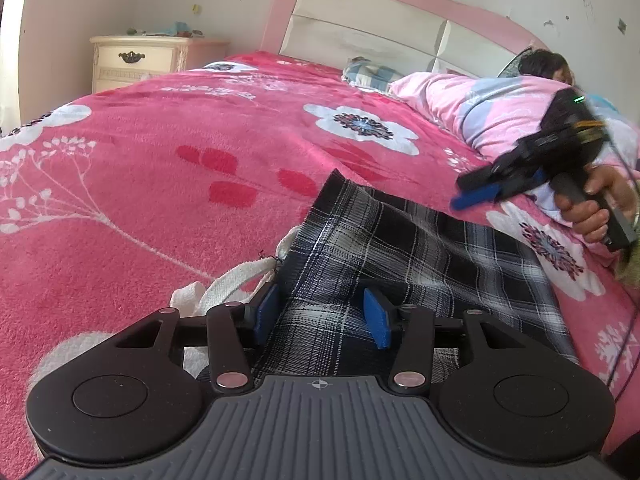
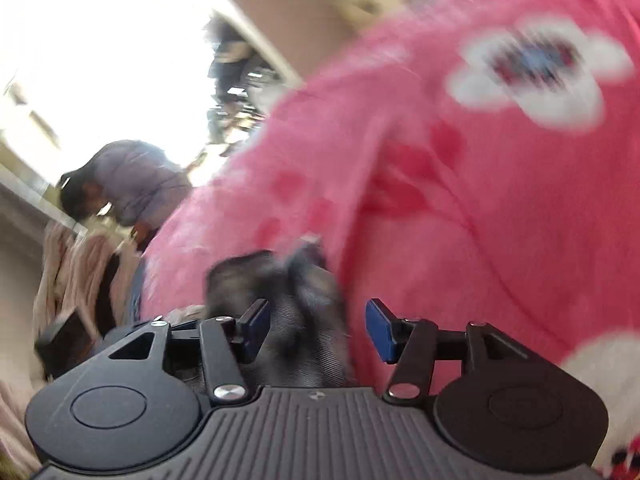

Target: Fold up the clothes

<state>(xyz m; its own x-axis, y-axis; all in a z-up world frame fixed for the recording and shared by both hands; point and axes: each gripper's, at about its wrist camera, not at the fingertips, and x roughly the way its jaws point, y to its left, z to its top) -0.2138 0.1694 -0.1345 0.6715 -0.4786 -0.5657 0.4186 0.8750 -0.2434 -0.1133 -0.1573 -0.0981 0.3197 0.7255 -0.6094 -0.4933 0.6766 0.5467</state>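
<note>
A black-and-white plaid garment (image 1: pixel 404 256) lies on the pink flowered blanket (image 1: pixel 160 168), with white drawstrings (image 1: pixel 236 280) sticking out at its left edge. My left gripper (image 1: pixel 322 314) is open just above the garment's near part, blue pads on either side of a fold. My right gripper (image 1: pixel 476 192) hovers above the blanket past the garment's far right corner, held by a hand (image 1: pixel 596 204). In the blurred right wrist view my right gripper (image 2: pixel 320 328) is open, with the dark garment (image 2: pixel 296 304) between and beyond the fingers, not gripped.
A person (image 1: pixel 540 66) lies under a pink quilt (image 1: pixel 500 116) at the head of the bed. A pink headboard (image 1: pixel 376 20) and a cream nightstand (image 1: pixel 136 60) stand behind. Another person (image 2: pixel 132 184) stands by a bright window in the right wrist view.
</note>
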